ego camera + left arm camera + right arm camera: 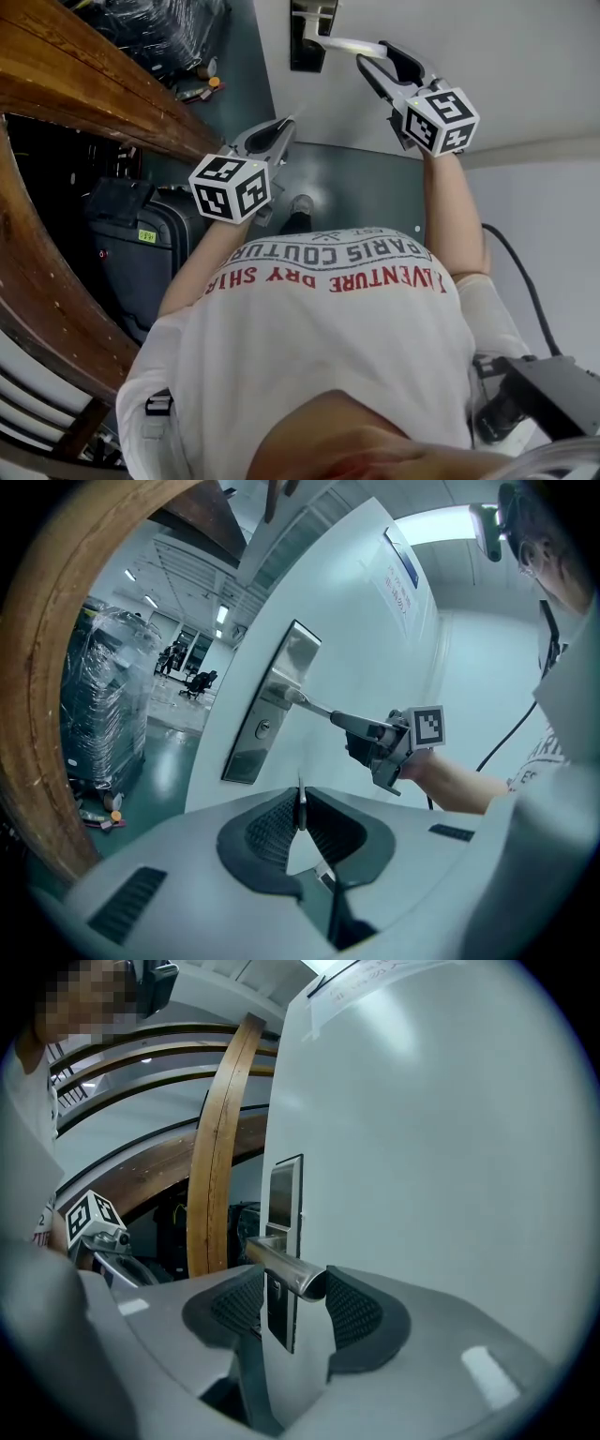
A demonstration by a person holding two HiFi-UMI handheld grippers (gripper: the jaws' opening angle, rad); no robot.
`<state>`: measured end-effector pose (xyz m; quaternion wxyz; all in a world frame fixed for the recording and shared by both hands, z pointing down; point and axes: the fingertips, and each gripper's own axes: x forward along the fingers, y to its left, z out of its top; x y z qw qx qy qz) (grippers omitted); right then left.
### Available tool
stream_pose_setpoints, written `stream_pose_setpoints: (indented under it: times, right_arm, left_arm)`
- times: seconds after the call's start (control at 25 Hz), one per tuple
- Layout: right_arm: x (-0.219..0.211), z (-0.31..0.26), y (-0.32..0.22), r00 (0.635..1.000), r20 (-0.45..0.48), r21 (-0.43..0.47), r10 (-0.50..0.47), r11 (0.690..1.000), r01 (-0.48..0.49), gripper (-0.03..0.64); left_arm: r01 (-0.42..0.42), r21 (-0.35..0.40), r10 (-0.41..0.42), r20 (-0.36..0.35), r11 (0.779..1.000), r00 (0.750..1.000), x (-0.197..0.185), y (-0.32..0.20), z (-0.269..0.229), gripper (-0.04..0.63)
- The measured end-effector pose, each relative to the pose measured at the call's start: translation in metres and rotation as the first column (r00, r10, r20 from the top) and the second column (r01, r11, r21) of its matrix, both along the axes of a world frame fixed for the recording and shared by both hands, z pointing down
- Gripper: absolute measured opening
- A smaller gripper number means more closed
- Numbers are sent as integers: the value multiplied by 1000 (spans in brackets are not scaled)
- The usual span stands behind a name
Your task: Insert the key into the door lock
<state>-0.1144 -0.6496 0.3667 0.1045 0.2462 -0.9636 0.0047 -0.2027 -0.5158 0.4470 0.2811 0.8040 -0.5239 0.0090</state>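
- Our left gripper pinches the key at lower centre, well short of the lock.
- Our right gripper stands unclenched around the handle.
- Approach step; next, we probably aim the blade at the keyhole.

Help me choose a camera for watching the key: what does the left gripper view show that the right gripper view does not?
Only the left: the key pinched by the left gripper, and the keyhole. Only the right: close up, the handle tip between the right gripper's open jaws. Both: the handle and lock plate on the white door.
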Motion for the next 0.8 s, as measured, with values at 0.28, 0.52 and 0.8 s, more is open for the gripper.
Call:
stream_pose_setpoints:
  times: [0.28,0.52,0.8]
  right_arm:
    - [0,1,0,1000,7,-10,6,1000,-6,198]
    - [-1,3,0,1000,6,-19,12,1000,-12,198]
    - [-2,4,0,1000,14,-24,18,1000,-18,198]
  left_arm:
    - [92,7,-88,-216,996,972,-6,-33,-10,21]
    - [227,-55,-223,-508,972,832,-12,-67,-6,21]
    - [346,-140,-334,-724,928,603,-10,-91,7,23]
